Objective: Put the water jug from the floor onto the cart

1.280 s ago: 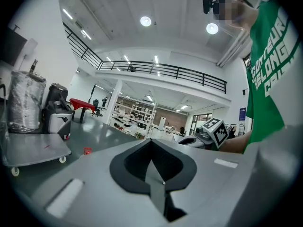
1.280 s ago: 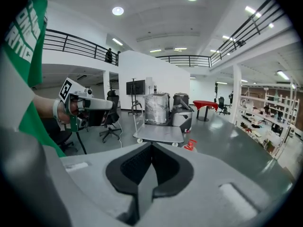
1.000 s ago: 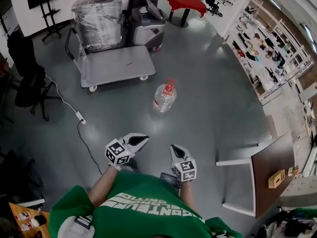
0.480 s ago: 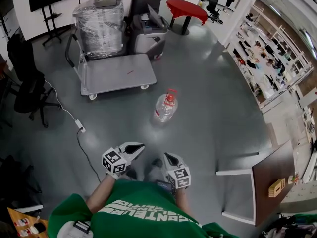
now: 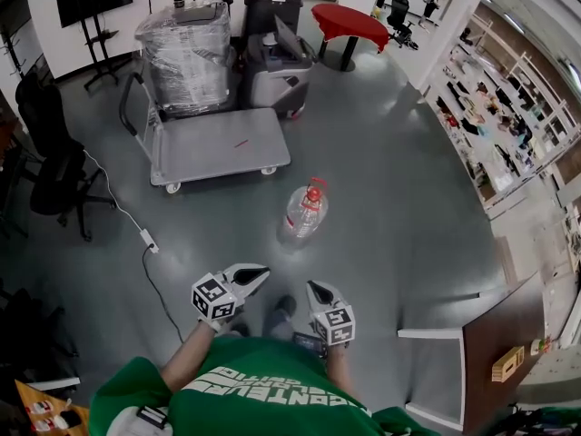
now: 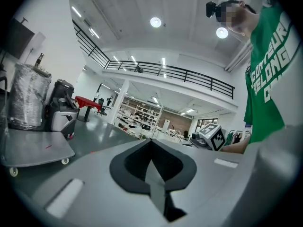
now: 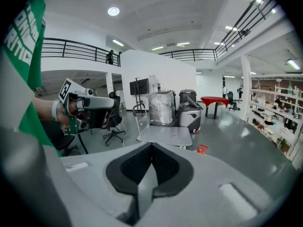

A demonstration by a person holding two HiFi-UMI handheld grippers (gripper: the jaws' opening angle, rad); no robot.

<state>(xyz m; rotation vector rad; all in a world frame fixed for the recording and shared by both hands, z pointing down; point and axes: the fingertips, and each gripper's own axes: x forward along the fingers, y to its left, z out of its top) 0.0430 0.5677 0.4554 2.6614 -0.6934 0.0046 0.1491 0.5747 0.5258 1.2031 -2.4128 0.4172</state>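
Observation:
The clear water jug with a red cap stands upright on the grey floor, ahead of both grippers. In the right gripper view only its red cap peeks over the jaws. The flat grey cart stands beyond it to the left, its deck bare at the near end; it also shows in the gripper views. My left gripper and right gripper are held side by side in front of the person's body, well short of the jug. Both are shut and hold nothing.
A plastic-wrapped load sits on the cart's far end by its handle. A grey machine and a red table stand behind. An office chair and a floor cable lie left, a brown desk right.
The person has walked forward: jug and cart now sit lower and nearer in the head view. Both grippers came along with the body and stayed shut.

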